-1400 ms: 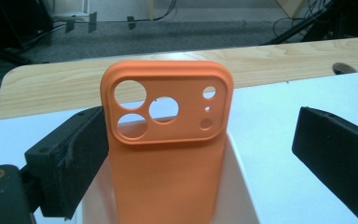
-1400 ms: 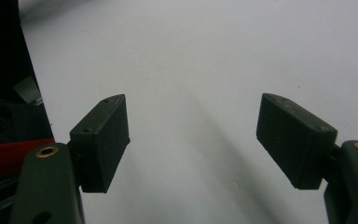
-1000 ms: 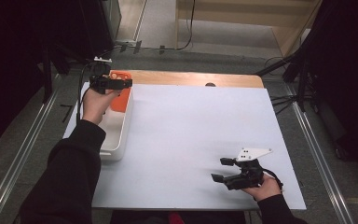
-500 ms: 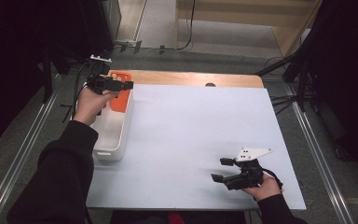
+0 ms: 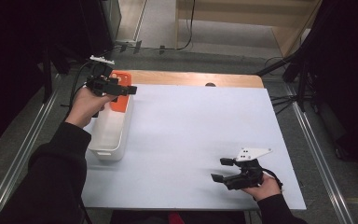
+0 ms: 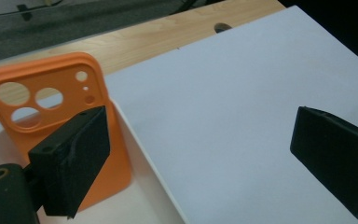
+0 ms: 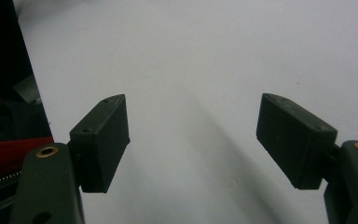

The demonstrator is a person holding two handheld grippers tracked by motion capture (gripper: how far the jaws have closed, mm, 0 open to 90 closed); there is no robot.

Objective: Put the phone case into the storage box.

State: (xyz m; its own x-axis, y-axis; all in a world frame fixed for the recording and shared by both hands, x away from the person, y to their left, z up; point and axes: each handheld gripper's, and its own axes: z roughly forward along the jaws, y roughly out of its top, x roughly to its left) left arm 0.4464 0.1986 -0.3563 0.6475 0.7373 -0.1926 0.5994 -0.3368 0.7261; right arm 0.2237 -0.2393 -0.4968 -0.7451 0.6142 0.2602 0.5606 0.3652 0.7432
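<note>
An orange phone case (image 5: 120,101) stands upright at the far end of a white bin (image 5: 108,140) on the table's left side. Its camera cut-outs face me in the left gripper view, where the orange phone case (image 6: 51,98) leans on the bin's far wall. My left gripper (image 5: 126,88) hovers open just above and in front of the case, one jaw overlapping it in view and nothing between the jaws (image 6: 205,158). Near the front right, my right gripper (image 5: 219,169) stays open and low over the white sheet (image 7: 205,56), holding nothing (image 7: 196,140).
A white sheet (image 5: 200,135) covers most of the table. A bare wooden strip (image 5: 191,78) with a small dark hole (image 5: 209,84) runs along the far edge. Black stands and cables lie on the floor beyond and to the right.
The left forearm has swung out to the left while its gripper stays over the bin's far end. The right gripper has not moved.
</note>
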